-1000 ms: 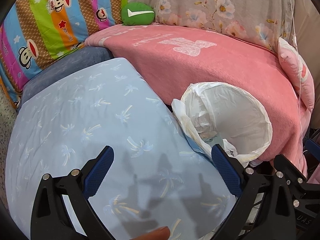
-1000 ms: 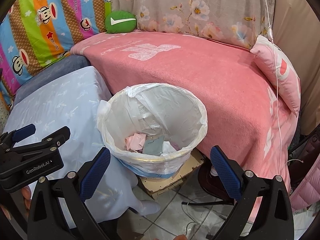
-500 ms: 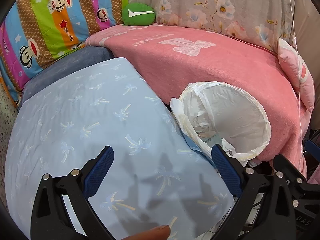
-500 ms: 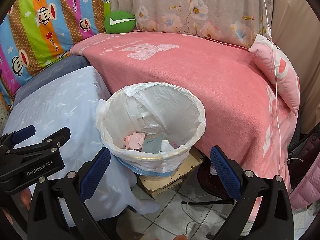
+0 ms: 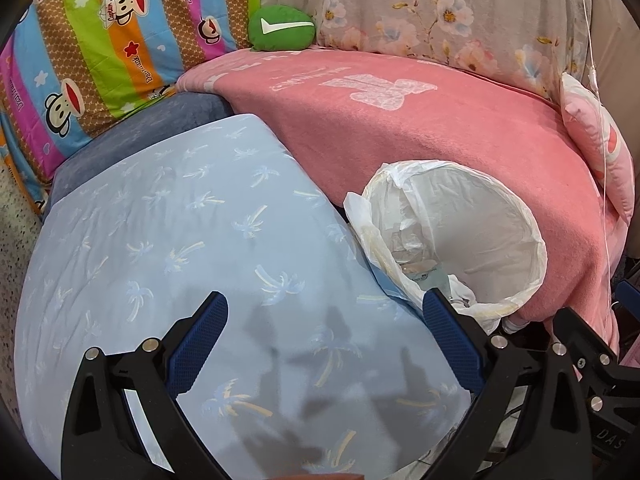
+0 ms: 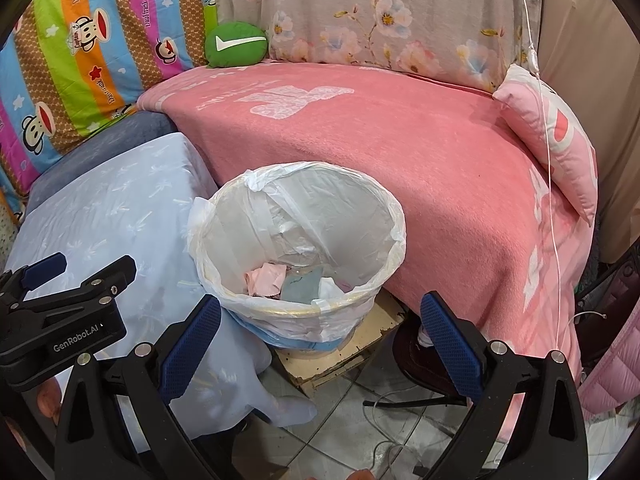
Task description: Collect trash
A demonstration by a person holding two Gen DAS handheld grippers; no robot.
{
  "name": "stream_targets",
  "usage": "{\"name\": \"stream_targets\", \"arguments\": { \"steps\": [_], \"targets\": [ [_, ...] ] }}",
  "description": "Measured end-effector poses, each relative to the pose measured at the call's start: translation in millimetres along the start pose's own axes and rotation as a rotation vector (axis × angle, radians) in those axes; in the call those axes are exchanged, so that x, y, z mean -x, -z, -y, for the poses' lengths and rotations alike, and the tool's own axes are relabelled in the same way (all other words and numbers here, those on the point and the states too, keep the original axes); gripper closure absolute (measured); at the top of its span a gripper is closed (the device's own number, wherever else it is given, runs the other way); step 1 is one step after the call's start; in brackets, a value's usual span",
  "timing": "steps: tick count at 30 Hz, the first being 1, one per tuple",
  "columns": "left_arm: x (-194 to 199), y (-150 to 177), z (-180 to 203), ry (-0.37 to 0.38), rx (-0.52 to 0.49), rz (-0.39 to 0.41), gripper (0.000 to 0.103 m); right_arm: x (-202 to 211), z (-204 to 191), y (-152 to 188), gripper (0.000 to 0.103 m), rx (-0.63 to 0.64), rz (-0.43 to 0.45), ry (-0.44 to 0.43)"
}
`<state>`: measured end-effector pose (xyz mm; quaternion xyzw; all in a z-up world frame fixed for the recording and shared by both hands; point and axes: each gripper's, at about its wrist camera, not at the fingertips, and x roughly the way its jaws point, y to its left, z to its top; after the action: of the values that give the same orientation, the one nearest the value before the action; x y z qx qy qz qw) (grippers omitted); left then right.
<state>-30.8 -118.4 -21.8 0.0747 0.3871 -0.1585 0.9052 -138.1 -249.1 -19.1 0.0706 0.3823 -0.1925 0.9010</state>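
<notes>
Currently left gripper [image 5: 324, 336] and right gripper [image 6: 320, 336] both spread, empty | bin [image 6: 298, 240] at 12 o'clock, holding crumpled paper [image 6: 266, 278]: light, soft | thin liner [image 5: 460, 236] tears; pinch rim.

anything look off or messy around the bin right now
Mostly tidy. The trash bin stands upright with paper scraps inside, none seen spilled on the floor. Its white liner is bunched unevenly over the rim, and the bin sits on a chipped board with loose cables beside it.
</notes>
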Motion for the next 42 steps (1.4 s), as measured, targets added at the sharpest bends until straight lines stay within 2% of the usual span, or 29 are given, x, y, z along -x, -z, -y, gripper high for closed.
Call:
{"name": "stream_targets", "arguments": {
  "steps": [42],
  "targets": [
    [-3.2, 4.1, 13.9, -0.014, -0.012, -0.025, 0.009, -2.8, 1.4, 4.1, 0.006, -0.012, -0.012, 0.003]
  ]
}}
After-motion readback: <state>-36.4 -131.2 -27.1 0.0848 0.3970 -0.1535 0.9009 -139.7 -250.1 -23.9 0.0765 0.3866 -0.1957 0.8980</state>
